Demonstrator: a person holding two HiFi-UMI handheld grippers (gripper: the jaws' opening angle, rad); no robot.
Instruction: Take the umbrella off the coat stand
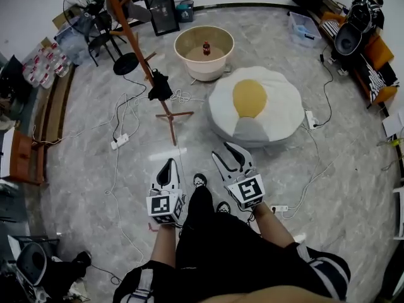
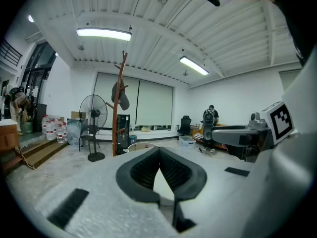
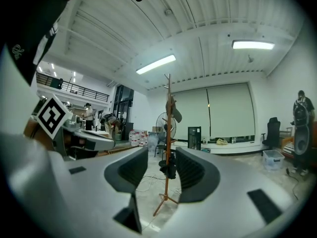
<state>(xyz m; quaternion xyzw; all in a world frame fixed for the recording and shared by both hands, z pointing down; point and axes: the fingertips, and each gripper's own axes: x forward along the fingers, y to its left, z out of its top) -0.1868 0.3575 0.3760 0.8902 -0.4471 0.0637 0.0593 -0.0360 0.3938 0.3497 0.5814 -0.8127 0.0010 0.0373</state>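
Observation:
The wooden coat stand (image 1: pixel 146 65) rises from the marble floor ahead of me, leaning in this view. A folded black umbrella (image 1: pixel 160 88) hangs on one of its lower pegs. Seen from the right gripper view, the umbrella (image 3: pixel 168 168) hangs on the stand (image 3: pixel 167 133) straight ahead, framed by the open jaws but far beyond them. My right gripper (image 1: pixel 230 160) is open with nothing between its pads. My left gripper (image 1: pixel 168 169) is shut and empty, its tips meeting (image 2: pixel 159 150). In the left gripper view the stand (image 2: pixel 117 118) shows at the left, with a dark cap (image 2: pixel 120 95) near its top.
A round beige tub (image 1: pixel 183 54) holding a red bottle stands behind the stand. A fried-egg beanbag (image 1: pixel 255 106) lies to its right. A floor fan (image 1: pixel 85 2) is at the back left. Cables and a power strip (image 1: pixel 120 141) trail over the floor.

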